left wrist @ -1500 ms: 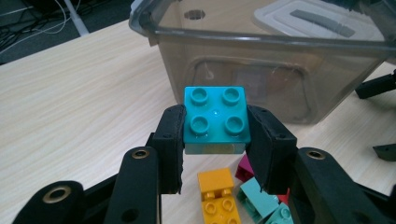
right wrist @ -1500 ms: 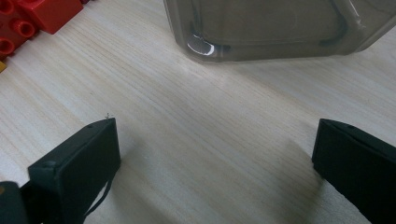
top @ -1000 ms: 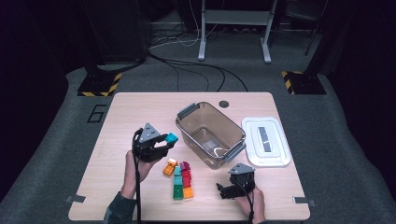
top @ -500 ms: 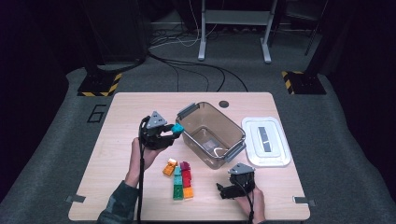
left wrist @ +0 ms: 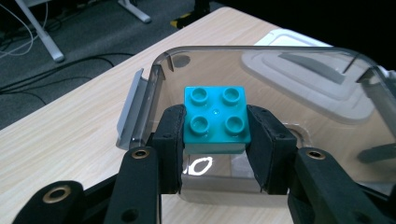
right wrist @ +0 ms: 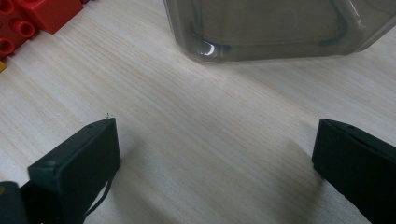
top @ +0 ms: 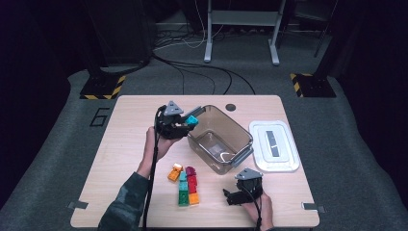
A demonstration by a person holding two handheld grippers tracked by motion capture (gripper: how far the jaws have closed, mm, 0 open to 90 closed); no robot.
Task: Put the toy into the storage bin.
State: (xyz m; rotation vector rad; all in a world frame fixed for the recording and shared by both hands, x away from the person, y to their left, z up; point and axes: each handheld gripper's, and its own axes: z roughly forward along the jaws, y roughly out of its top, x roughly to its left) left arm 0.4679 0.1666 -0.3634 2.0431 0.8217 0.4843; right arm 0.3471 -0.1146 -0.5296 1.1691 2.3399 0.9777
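My left gripper [top: 188, 123] is shut on a teal four-stud brick [left wrist: 215, 120], its two black pads pressing the brick's sides. It holds the brick [top: 192, 120] in the air at the left rim of the clear plastic bin [top: 219, 138]; in the left gripper view the brick hangs just over the bin's near wall [left wrist: 154, 88]. The bin looks bare inside apart from a glint on its floor. My right gripper [top: 230, 197] rests low on the table near the front edge, jaws wide apart with only bare wood between them [right wrist: 215, 154].
A cluster of several loose bricks [top: 185, 183], orange, red and green, lies on the table in front of the bin. The bin's white lid [top: 273, 145] lies flat to its right. A round dark grommet [top: 230, 107] sits near the table's far edge.
My left hand has carried the teal brick to the right and a little upward, from open table to the bin's left rim. The right gripper has stayed still.
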